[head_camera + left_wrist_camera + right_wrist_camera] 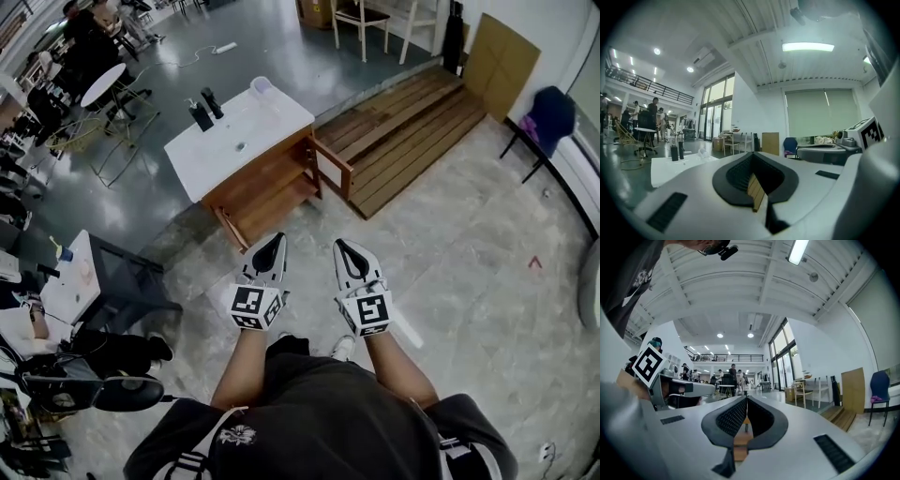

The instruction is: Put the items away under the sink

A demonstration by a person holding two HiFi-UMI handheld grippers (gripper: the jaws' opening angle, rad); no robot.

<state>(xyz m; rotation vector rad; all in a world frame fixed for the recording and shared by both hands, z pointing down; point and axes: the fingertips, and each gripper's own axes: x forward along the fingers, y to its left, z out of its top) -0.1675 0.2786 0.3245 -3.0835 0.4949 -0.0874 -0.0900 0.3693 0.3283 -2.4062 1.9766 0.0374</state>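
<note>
Head view gives me the layout. The left gripper [271, 241] and right gripper [344, 247] are held side by side, pointing toward the sink cabinet [272, 187] and well short of it. The cabinet's white top [267, 127] carries two dark bottles [206, 109] near its far left corner and a clear cup [262, 87] at its far edge. Its wooden door [334, 169] stands open on the right, with shelves showing inside.

From the left gripper's own camera I see its jaws pressed together with nothing between them. The bottles [677, 152] stand on the white top [665, 171] off to the left, and the right gripper's marker cube [868, 132] sits at the picture's right edge.

Over on the right gripper's camera, its jaws also meet with nothing held. This camera does not show the bottles. It shows the hall beyond the cabinet instead: a balcony rail [724, 357], people standing [733, 373] and a blue chair [880, 387].

Pale grey tiles [469, 262] lie between me and the cabinet. A wooden platform [412, 127] lies just right of the cabinet, and glossy grey floor [272, 37] lies beyond it.
</note>
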